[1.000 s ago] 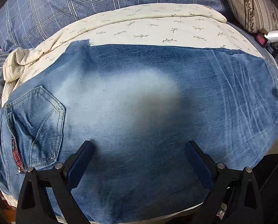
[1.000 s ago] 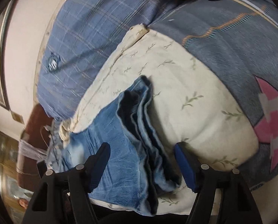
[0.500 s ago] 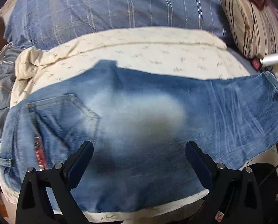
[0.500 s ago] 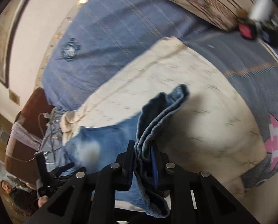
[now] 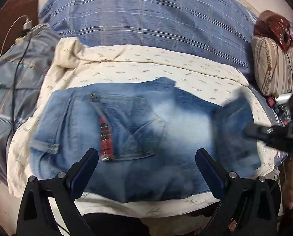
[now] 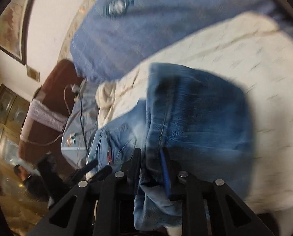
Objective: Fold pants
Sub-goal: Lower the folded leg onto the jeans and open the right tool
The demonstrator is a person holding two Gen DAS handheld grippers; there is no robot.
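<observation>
The blue jeans lie across a cream leaf-print cloth on the bed, back pocket and red label up. My left gripper is open and empty, hovering over the near edge of the jeans. My right gripper is shut on the leg end of the jeans and holds it lifted, curling over the rest. In the left wrist view the right gripper shows at the right edge with the raised leg end.
A blue plaid pillow lies behind the cloth. A striped pillow sits at the right. A grey blanket with a charger cable lies at the left. A brown headboard and a framed picture stand beyond.
My right gripper closed on the leg end and lifted it up and leftward over the jeans. My left gripper drew back, so more of the bed and pillow shows.
</observation>
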